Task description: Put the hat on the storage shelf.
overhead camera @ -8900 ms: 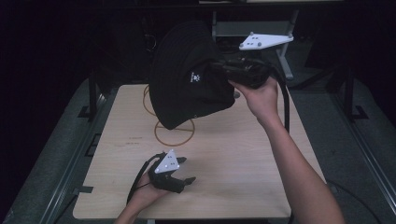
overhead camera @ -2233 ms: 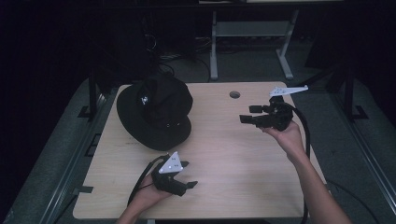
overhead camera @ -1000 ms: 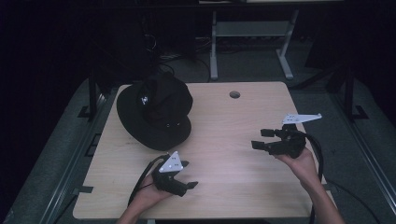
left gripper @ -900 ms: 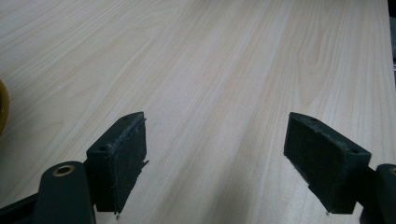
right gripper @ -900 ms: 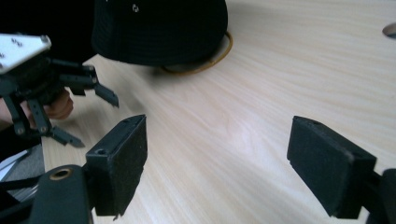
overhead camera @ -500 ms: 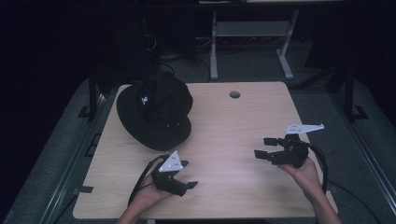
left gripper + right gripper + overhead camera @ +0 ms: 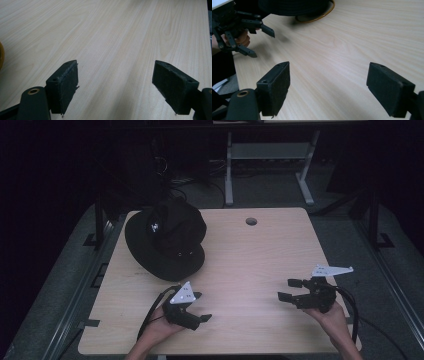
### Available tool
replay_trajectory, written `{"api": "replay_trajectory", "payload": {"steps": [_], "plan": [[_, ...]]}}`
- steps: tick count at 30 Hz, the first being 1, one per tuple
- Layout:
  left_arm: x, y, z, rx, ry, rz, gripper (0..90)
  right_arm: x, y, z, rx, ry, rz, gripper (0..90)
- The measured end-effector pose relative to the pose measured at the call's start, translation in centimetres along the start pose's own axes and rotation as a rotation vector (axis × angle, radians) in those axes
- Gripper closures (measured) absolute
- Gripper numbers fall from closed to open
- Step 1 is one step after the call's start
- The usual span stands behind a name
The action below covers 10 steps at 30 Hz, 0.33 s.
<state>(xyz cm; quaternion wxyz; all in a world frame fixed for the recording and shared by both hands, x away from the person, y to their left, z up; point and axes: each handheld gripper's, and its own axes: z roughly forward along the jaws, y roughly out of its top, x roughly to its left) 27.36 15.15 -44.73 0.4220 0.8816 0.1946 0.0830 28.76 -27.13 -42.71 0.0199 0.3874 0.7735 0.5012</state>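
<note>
A black brimmed hat [image 7: 165, 237] lies on the back left of the wooden table [image 7: 250, 260], with a small white emblem on its crown. In the right gripper view the hat [image 7: 294, 6] rests on an orange ring [image 7: 322, 13]. My left gripper [image 7: 200, 306] sits near the front edge, just in front of the hat, open and holding nothing. My right gripper [image 7: 285, 289] is at the front right, open and pointing left. Bare wood lies between the jaws of the left gripper [image 7: 115, 82] and of the right gripper [image 7: 328, 87]. The left gripper [image 7: 244, 32] also appears in the right gripper view.
A round cable hole [image 7: 251, 221] is near the table's back edge. A sliver of the orange ring [image 7: 1, 56] shows at the left edge of the left gripper view. Metal frame legs [image 7: 230, 175] stand behind the table. Black cables trail from both grippers.
The right gripper held the hat in the air, let it go on the table's back left, then drew back to the front right. The left gripper stayed put.
</note>
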Motion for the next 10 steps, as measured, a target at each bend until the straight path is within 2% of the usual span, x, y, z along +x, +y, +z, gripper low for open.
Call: {"api": "replay_trajectory", "payload": {"steps": [10], "plan": [[-0.1,0.1,0.0,-0.001,-0.006,0.0,20.6,1.2,-2.7,-0.6,-0.01,-0.017,-0.009,18.1]]}}
